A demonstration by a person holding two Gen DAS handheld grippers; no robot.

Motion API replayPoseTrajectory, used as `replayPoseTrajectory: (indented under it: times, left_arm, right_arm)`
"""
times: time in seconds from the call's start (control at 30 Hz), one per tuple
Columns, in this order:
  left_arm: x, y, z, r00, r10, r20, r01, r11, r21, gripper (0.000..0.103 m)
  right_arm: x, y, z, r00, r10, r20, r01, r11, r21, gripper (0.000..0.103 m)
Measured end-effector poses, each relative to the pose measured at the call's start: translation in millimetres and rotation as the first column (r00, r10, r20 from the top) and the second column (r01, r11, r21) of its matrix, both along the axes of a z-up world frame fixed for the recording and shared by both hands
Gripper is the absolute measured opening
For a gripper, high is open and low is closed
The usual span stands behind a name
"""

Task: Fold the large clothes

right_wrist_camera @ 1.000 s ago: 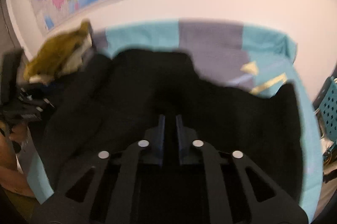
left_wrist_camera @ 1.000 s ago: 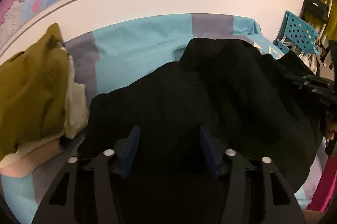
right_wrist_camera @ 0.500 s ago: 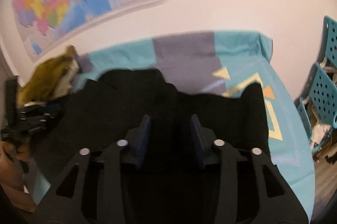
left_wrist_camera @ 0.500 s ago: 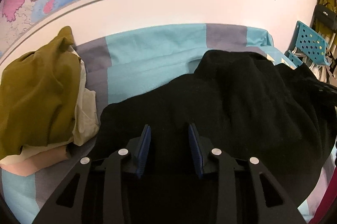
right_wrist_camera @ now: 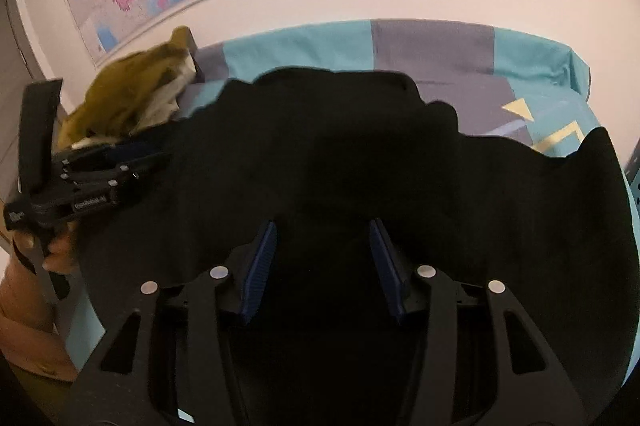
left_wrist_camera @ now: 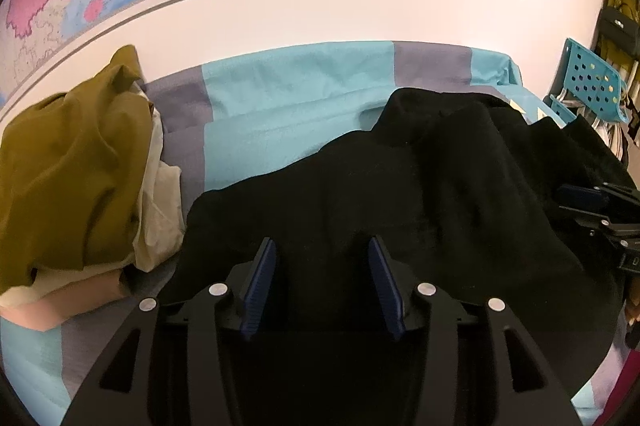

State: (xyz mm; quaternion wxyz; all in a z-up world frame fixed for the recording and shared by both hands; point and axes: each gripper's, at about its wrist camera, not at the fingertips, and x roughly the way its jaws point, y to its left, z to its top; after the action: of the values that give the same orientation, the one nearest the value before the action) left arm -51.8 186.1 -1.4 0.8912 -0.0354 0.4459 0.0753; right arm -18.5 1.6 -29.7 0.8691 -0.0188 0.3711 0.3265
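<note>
A large black garment lies rumpled on a bed with a teal and grey sheet. It also fills the middle of the right wrist view. My left gripper is open, its blue pads just above the garment's near edge, holding nothing. My right gripper is open over the garment, empty. Each gripper shows in the other's view: the right one at the right edge, the left one at the left.
A pile of olive, cream and pink clothes sits on the bed's left side, also in the right wrist view. A map and sockets hang on the wall behind. A teal perforated chair stands at the far right.
The right gripper opened from shut to wide and let go of the garment. The left gripper narrowed, then opened again. The garment settled flatter on the bed.
</note>
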Motion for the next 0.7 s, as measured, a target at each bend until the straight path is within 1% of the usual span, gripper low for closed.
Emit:
replayPoseTrajectory:
  times: [0.1,0.13,0.17,0.2,0.27,0.3,0.37,0.4,0.43,0.47,0.5,0.57,0.63,0.7]
  left_arm:
    - [-12.8,4.0,11.0,0.999,0.005,0.042,-0.004,0.999,-0.035,0.048]
    - [-17.9,5.9,15.1,0.998,0.004,0.059,-0.001,0.999,-0.05,0.054]
    - [-26.5,8.7,21.1,0.997,0.008,0.083,-0.002,0.998,-0.067,0.058]
    - [-35.8,11.1,26.8,0.995,0.014,0.103,-0.007,0.997,-0.074,0.059]
    - [-53.9,15.0,35.3,0.991,0.015,0.131,-0.004,0.996,-0.084,0.061]
    - [-61.5,17.2,37.7,0.99,0.02,0.137,-0.008,0.996,-0.092,0.061]
    - [-78.9,22.7,39.9,0.99,0.029,0.136,-0.01,0.991,-0.137,0.062]
    - [-85.9,24.4,39.5,0.991,0.03,0.133,-0.009,0.987,-0.158,0.062]
    - [-93.5,25.6,38.8,0.991,0.027,0.13,-0.004,0.984,-0.176,0.063]
    - [-102.4,25.7,38.0,0.991,0.023,0.13,0.002,0.982,-0.188,0.064]
    - [-112.4,23.4,37.4,0.991,0.013,0.132,0.012,0.983,-0.181,0.064]
    - [-132.7,16.9,36.3,0.99,-0.019,0.142,0.043,0.985,-0.17,0.069]
    - [-147.1,15.2,33.5,0.989,-0.041,0.143,0.071,0.975,-0.212,0.07]
    - [-158.4,15.6,29.7,0.988,-0.054,0.146,0.093,0.955,-0.281,0.07]
  right_arm:
    - [-22.2,-5.0,23.9,0.996,0.021,0.088,-0.023,0.999,0.022,0.054]
    - [-31.9,-5.6,32.9,0.991,0.053,0.122,-0.056,0.998,0.027,0.058]
    - [-46.4,-2.3,42.9,0.982,0.102,0.157,-0.106,0.994,0.019,0.061]
    - [-54.8,0.9,48.1,0.975,0.138,0.176,-0.142,0.99,0.008,0.062]
    - [-79.9,14.2,55.4,0.943,0.257,0.214,-0.258,0.966,-0.022,0.07]
    - [-88.3,20.2,55.8,0.93,0.29,0.225,-0.289,0.957,-0.038,0.071]
    - [-107.7,38.8,50.8,0.892,0.385,0.239,-0.372,0.923,-0.099,0.074]
    - [-113.8,46.1,48.0,0.879,0.411,0.243,-0.39,0.912,-0.129,0.076]
    - [-119.6,54.4,43.3,0.867,0.435,0.245,-0.406,0.9,-0.161,0.084]
    - [-126.5,63.6,36.6,0.847,0.474,0.24,-0.437,0.878,-0.194,0.088]
    - [-130.1,70.0,31.8,0.832,0.503,0.235,-0.46,0.862,-0.213,0.088]
    - [-138.7,82.3,19.7,0.809,0.534,0.245,-0.466,0.838,-0.285,0.088]
    - [-142.8,93.6,4.2,0.794,0.56,0.236,-0.46,0.808,-0.368,0.086]
    - [-144.1,100.6,-9.1,0.78,0.574,0.249,-0.45,0.791,-0.415,0.085]
